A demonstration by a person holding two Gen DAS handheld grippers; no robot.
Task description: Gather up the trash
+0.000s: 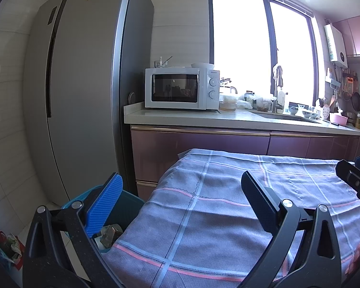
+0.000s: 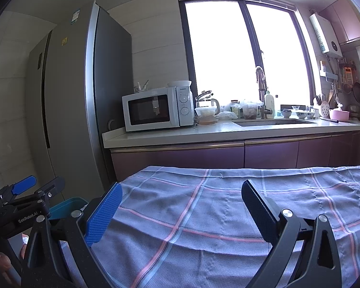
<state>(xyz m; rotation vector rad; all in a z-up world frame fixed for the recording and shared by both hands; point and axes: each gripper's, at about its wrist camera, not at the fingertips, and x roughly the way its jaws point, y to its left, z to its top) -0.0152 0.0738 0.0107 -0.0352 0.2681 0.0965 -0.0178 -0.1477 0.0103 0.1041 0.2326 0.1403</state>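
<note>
Both grippers hung open and empty over the checked tablecloth (image 2: 204, 216); the left gripper (image 1: 180, 201) sat nearer the blue bin (image 1: 129, 206), which held scraps just off the cloth's left edge, than the right gripper (image 2: 180, 206).

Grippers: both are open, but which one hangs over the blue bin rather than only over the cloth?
The left gripper: its blue-padded finger overlaps the blue bin holding trash beside the table. The right gripper has only checked cloth beneath it.

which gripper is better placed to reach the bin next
Left. The left gripper hangs open at the cloth's edge with the blue bin just below its finger; the right gripper, also open, sits over the checked cloth, farther from it.
</note>
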